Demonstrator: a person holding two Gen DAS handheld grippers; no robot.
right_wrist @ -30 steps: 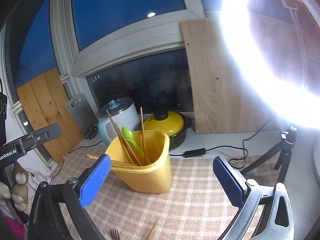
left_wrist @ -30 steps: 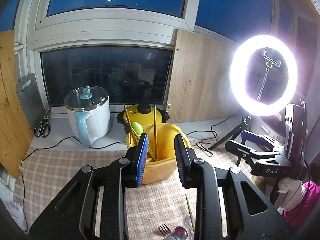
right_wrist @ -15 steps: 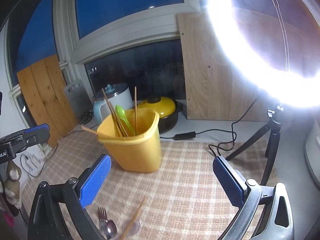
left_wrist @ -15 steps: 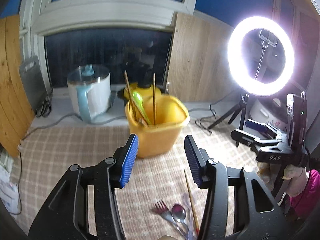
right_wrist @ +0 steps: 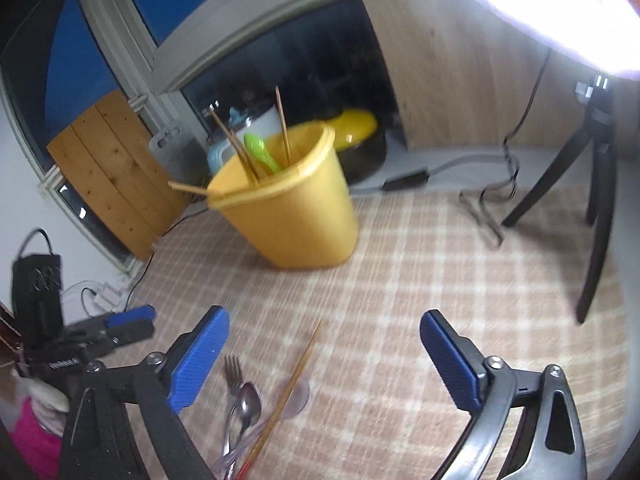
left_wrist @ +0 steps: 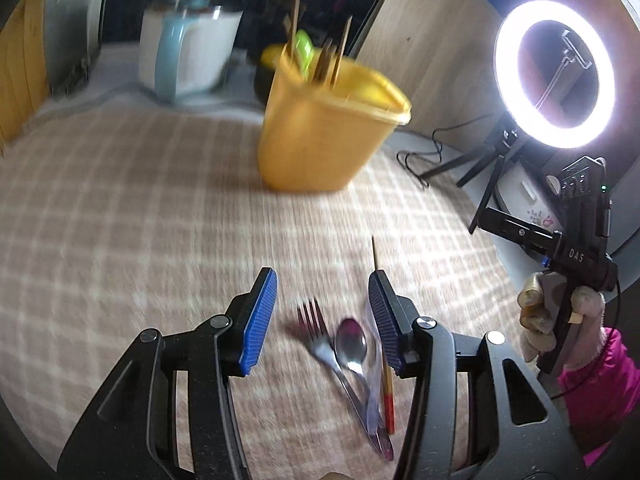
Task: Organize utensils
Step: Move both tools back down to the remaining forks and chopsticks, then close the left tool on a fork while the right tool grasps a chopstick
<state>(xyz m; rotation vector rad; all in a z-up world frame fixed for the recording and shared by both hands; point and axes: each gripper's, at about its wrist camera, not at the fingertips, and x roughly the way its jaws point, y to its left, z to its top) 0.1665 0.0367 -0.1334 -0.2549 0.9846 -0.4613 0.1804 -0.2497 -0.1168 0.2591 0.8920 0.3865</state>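
"DAS" stood in pale letters on black body of right gripper (left_wrist: 576, 256), seen from left wrist view at right edge. In right wrist view, pale lettering on body of left gripper (right_wrist: 64, 363) at near left appeared upside down and blurred, not readable. No other text, brand or number legible anywhere.

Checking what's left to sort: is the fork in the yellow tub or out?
Out. The fork lies flat on the checked cloth beside a spoon, apart from the tub.
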